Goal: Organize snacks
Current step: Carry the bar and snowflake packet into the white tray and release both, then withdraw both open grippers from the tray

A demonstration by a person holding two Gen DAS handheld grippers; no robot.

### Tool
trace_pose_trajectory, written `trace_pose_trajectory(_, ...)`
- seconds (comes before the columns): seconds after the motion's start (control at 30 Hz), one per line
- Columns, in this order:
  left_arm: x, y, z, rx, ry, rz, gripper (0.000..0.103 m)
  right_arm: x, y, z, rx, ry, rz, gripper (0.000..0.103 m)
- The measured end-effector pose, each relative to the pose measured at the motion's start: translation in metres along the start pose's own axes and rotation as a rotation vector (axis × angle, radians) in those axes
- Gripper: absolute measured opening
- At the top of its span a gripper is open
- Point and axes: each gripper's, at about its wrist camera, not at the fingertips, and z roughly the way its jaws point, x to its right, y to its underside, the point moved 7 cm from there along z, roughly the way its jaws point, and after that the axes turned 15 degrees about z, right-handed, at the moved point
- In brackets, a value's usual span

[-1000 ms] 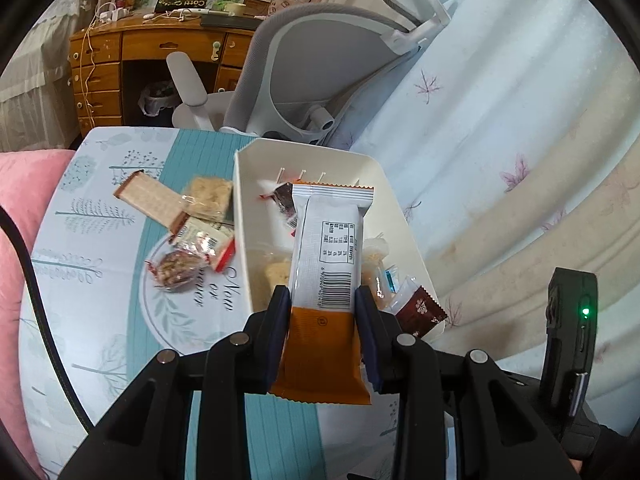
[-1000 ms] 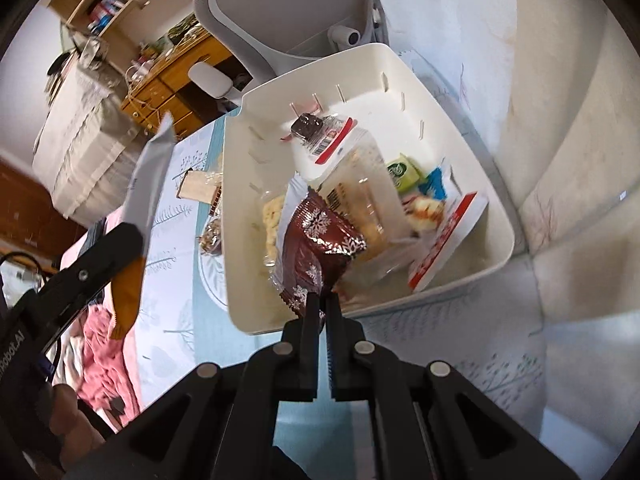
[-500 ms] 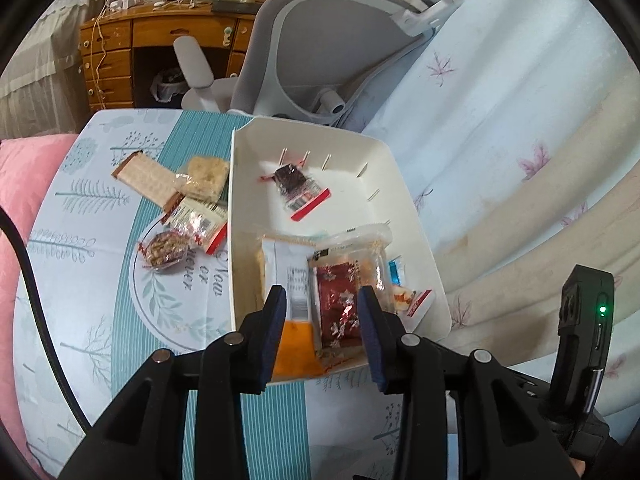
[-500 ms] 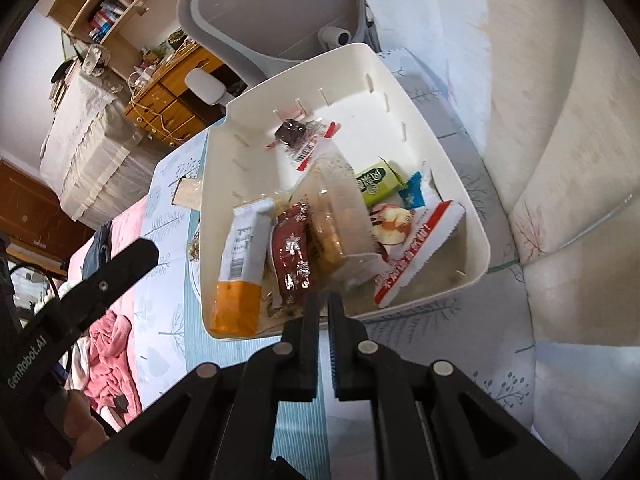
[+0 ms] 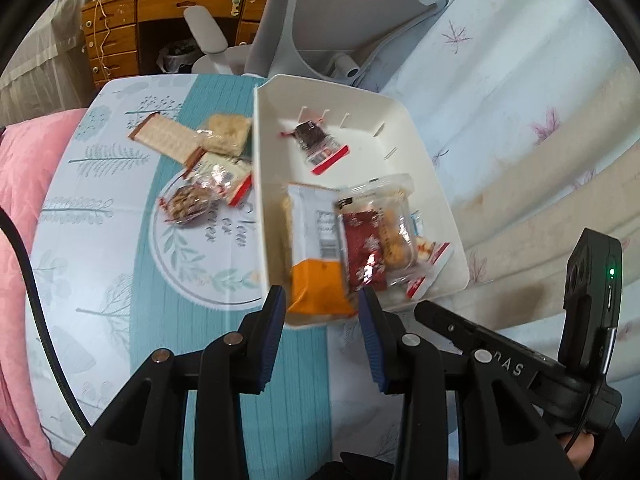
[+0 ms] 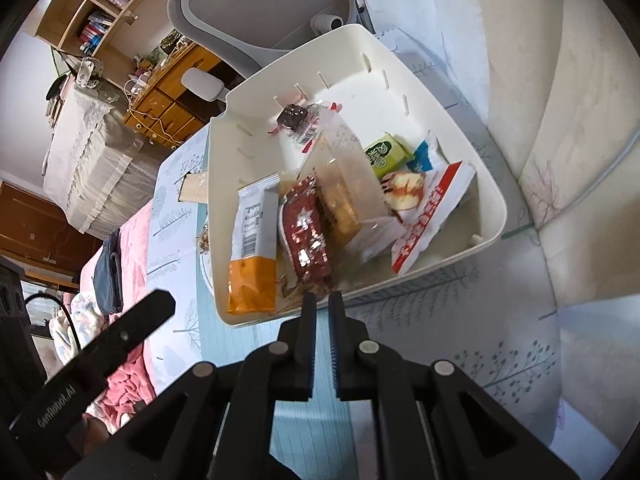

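The left gripper [image 5: 322, 320] gapes empty, the right gripper [image 6: 322, 314] is nearly pinched shut on nothing – the orange-and-white packet [image 5: 316, 256] leans at the bin's [image 5: 416, 128] near edge and could tip out if bumped.

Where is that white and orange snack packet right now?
The white and orange packet lies inside the white bin, at its near left corner, beside the dark red packet.
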Motion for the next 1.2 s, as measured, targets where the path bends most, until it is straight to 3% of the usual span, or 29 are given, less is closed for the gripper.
trace_pose_trajectory(0.47, -0.079, 0.037, -0.056, -0.042, -0.042, 0.043, 0.039, -0.036, 0.039, 0.007, 0.068, -0.032, 0.138, 0.031)
trace_pose_trajectory(0.93, -0.178, 0.064, -0.085, -0.117, -0.030, 0.191, 0.053, -0.097, 0.106, 0.032, 0.159, -0.019, 0.260, 0.033)
trace_pose_trajectory(1.2, -0.216, 0.053, -0.089, -0.135, -0.036, 0.324, 0.064, -0.128, 0.127, 0.048, 0.203, -0.015, 0.304, 0.043)
